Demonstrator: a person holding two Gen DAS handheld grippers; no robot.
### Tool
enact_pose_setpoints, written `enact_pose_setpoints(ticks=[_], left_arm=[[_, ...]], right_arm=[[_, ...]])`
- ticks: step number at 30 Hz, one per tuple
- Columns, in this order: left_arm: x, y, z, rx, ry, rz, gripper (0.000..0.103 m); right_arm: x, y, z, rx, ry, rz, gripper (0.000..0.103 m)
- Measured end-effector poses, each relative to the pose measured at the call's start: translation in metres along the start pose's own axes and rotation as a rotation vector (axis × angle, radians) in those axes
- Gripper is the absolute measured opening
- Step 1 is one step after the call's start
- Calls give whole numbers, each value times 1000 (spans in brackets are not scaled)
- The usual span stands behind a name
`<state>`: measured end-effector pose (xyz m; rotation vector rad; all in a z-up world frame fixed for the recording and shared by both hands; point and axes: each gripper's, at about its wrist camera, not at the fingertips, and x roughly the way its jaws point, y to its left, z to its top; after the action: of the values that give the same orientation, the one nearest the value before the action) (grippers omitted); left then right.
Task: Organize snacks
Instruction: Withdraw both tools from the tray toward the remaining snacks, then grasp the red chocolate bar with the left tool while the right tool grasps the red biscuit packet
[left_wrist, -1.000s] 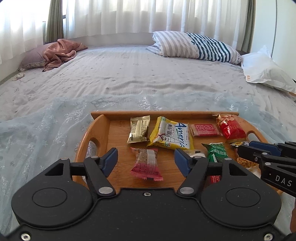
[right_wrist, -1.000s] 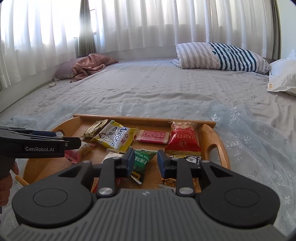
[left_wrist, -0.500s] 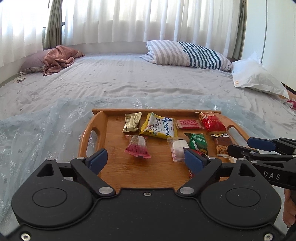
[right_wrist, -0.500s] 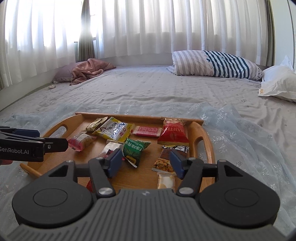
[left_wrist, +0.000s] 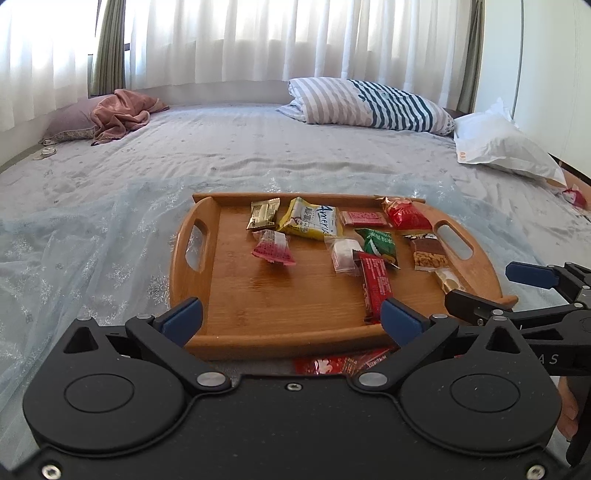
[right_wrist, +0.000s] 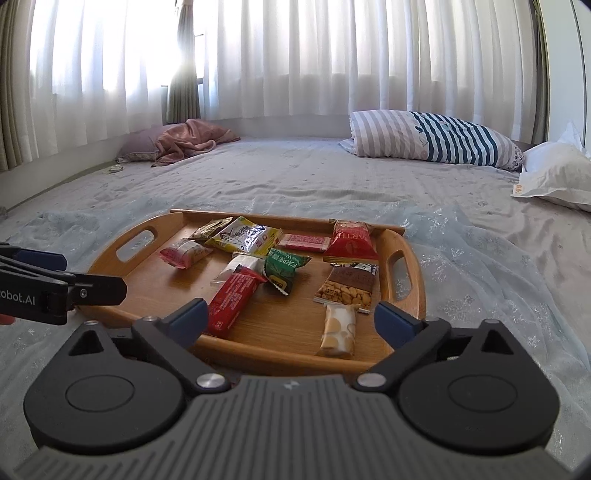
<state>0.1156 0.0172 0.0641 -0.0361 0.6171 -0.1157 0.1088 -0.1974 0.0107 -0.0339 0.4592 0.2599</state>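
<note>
On the wooden tray (right_wrist: 413, 295), the long red bar (right_wrist: 232, 301) points its near end at the left gripper (left_wrist: 291, 321); both grippers' jaws are opening, nothing between them.

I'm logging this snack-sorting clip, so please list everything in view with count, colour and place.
tray: 1, wooden, on the bed
snack packets: about ten, red, yellow, green, gold, pink, white, on the tray
loose packet: 1, red, beside the tray's near edge
bed cover: 1, grey
sheer cloth: 1, pale blue, under the tray
striped pillow: 1, far right
white pillow: 1, right edge
pink blanket: 1, far left
curtains: white, behind
left hand-held gripper: black, jaws opening, nothing between
right hand-held gripper: black, jaws opening, nothing between
</note>
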Motion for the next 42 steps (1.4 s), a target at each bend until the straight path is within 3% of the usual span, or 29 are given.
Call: enact_pose_setpoints(ticks=[12,17,29,42], left_arm=[[-13,1,-27,-79,76,-13,103],[-5,0,-39,-110,100,14,103],[27,-9,-43,-143,166,-22,103],[50,-33,-38,-80,169,-47,103]], right_arm=[[-16,14,-30,-19,4,13,103],[-17,20,-44,11,2,-1,103],[-8,31,-65,-11,4,-65,103],[-2,27,-69,13,17,-56,103]])
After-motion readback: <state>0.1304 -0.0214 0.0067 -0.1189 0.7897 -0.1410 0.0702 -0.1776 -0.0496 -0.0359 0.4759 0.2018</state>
